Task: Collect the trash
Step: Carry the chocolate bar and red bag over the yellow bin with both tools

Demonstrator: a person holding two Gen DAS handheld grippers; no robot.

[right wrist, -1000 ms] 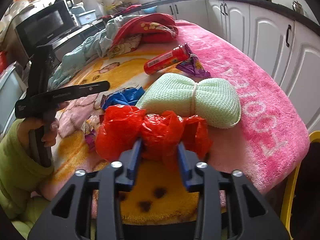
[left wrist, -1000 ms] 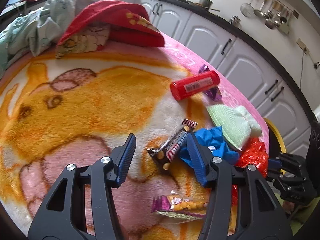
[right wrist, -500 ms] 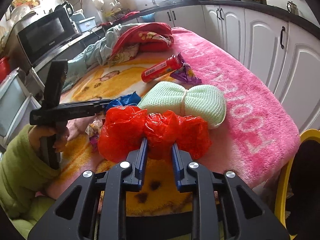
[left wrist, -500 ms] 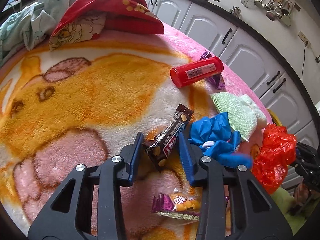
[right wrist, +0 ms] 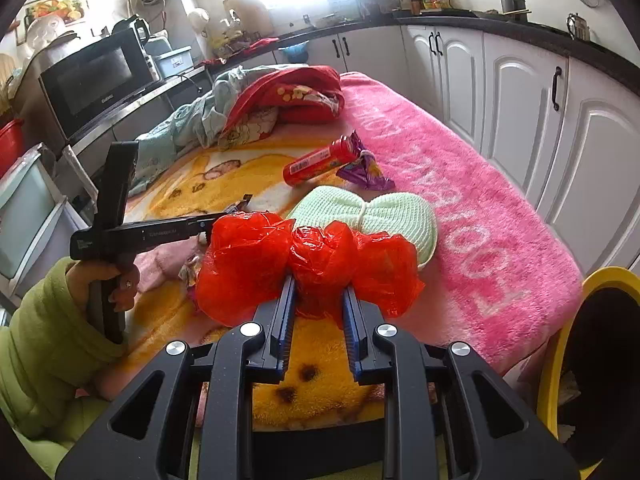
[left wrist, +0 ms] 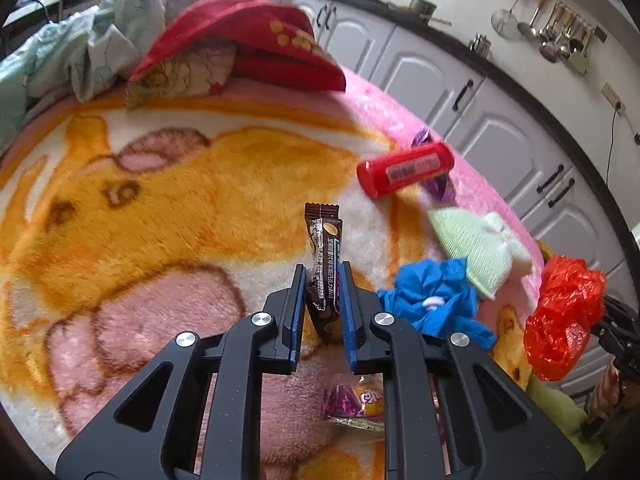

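Observation:
My left gripper [left wrist: 322, 276] is shut on a brown candy bar wrapper [left wrist: 323, 256] and holds it upright above the blanket. My right gripper [right wrist: 318, 288] is shut on a crumpled red plastic bag [right wrist: 308, 264], lifted near the table's front edge; the bag also shows in the left wrist view [left wrist: 564, 312]. On the blanket lie a red tube [left wrist: 404, 168], a purple wrapper [right wrist: 362, 164], a crumpled blue bag [left wrist: 436, 300] and a purple-and-orange snack wrapper [left wrist: 352, 404].
A pale green knitted cloth [right wrist: 368, 216] lies mid-table. A red and teal pile of clothes [left wrist: 224, 40] sits at the far end. A yellow-rimmed bin [right wrist: 592, 352] stands at the lower right beside the table. White cabinets [right wrist: 520, 92] line the right.
My left gripper closed on the candy bar wrapper and lifted it upright off the blanket. My right gripper tightened on the red bag and raised it back from the table.

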